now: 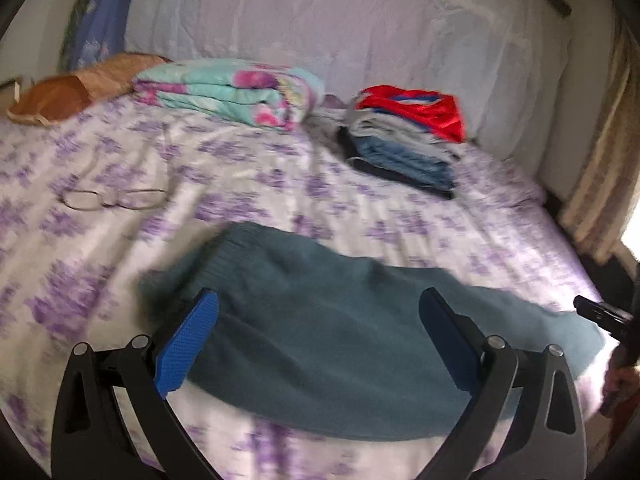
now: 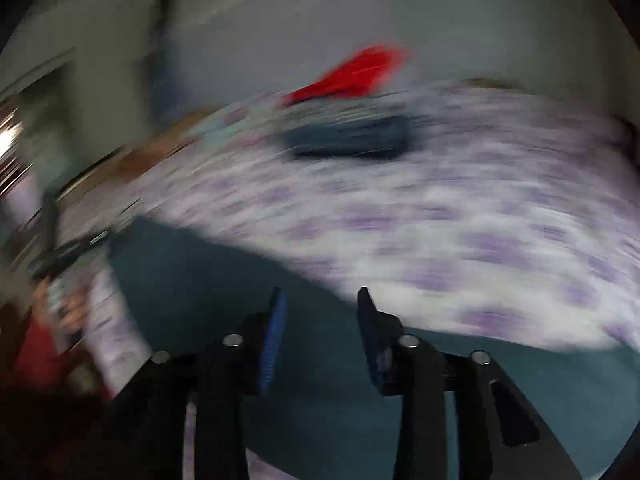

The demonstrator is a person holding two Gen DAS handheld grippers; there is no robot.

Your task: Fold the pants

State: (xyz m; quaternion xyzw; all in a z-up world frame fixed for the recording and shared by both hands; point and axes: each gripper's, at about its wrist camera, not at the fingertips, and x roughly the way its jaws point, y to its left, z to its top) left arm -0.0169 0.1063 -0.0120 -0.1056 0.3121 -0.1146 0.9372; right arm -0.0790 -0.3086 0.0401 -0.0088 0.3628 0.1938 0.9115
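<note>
Teal knit pants (image 1: 320, 352) lie flat across the near part of the purple-flowered bed sheet (image 1: 100, 272), waistband towards the left. My left gripper (image 1: 320, 294) hovers over them, wide open, with nothing gripped between its blue pads. At the far right edge of the left wrist view, my right gripper (image 1: 600, 314) shows as a dark shape by the pants' leg end, with a hand (image 1: 618, 380) below it. The right wrist view is heavily blurred. There my right gripper (image 2: 320, 292) has its jaws partly apart over the teal pants (image 2: 192, 280), and a clear gap shows between the pads.
A stack of folded clothes (image 1: 404, 140) with a red piece on top sits at the back right. A folded floral blanket (image 1: 232, 92) and a brown pillow (image 1: 68, 96) lie at the back left. Eyeglasses (image 1: 116, 199) rest on the sheet to the left. A curtain (image 1: 600, 184) hangs on the right.
</note>
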